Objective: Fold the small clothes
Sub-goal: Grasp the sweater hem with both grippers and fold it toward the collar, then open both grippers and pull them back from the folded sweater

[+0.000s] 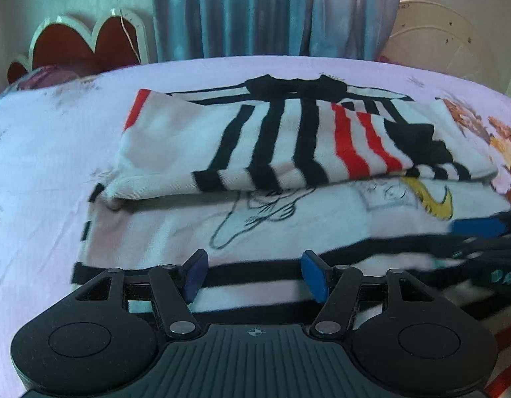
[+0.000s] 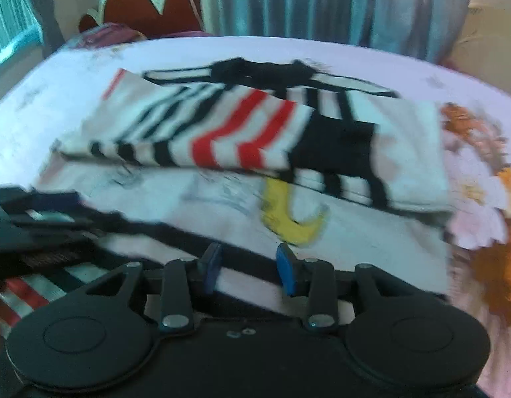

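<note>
bed bears shirt beyond claws.

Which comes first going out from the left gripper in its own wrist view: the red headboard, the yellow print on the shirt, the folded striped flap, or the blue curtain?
From the left gripper:
1. Yellow print, ahead and to the right on the flat part of the shirt.
2. Folded striped flap, straight ahead, lying over the shirt.
3. Red headboard, far left, and blue curtain, centre back: too close to call.
</note>
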`<state>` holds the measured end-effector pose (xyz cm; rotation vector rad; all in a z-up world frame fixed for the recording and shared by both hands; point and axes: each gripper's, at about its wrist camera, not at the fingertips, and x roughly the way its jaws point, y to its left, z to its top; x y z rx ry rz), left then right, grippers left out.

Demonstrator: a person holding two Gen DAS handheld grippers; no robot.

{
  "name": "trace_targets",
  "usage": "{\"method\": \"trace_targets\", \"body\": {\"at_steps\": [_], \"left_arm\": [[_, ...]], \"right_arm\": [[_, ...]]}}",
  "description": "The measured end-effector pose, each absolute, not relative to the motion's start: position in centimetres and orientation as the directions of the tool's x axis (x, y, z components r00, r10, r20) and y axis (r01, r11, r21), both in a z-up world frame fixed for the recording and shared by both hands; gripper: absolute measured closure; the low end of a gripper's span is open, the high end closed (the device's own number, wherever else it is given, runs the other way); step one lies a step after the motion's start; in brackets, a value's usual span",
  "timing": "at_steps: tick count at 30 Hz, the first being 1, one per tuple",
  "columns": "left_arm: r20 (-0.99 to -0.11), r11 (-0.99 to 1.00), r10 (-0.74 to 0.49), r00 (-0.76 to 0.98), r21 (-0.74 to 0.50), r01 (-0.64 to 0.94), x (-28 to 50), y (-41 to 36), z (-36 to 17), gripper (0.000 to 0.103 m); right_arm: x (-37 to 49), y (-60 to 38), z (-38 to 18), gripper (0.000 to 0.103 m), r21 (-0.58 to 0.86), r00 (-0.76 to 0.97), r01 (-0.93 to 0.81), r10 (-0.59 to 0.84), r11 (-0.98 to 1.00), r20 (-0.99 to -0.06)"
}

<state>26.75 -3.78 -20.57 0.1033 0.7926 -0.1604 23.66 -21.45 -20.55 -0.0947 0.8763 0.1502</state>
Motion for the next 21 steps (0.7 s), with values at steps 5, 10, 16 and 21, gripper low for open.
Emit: {"method": "trace_targets", "body": {"at_steps": [5, 10, 16, 21], "left_arm": [[-0.708, 0.982, -0.114, 0.697, 0.027, 0.188, 25.0, -1.3, -20.7, 0.035], [-0.713, 0.982, -0.123, 0.690, 0.011, 0.186, 22.6, 0.4, -20.2, 0.035], [-0.711, 0.973, -0.160, 0.684, 0.004, 0.231, 19.4, 0.9, -19.6, 0.035], [-0.709, 0.966, -0.152, 0.688, 0.041, 0.256, 16.6, 1.9, -20.5, 0.035]], "right_arm": [[20.9, -23.8, -20.8, 0.066, -0.076, 0.647, -0.055, -0.022, 0.996, -0.762], [17.7, -22.8, -20.0, 0.065, -0.028, 0.657, -0.024, -0.005, 0.999, -0.753], [14.5, -18.6, -18.8, 0.065, 0.041, 0.681, -0.083, 0.086, 0.996, -0.727], [13.1, -17.4, -20.0, 0.065, 0.022, 0.639, -0.089, 0.074, 0.996, -0.765]]}}
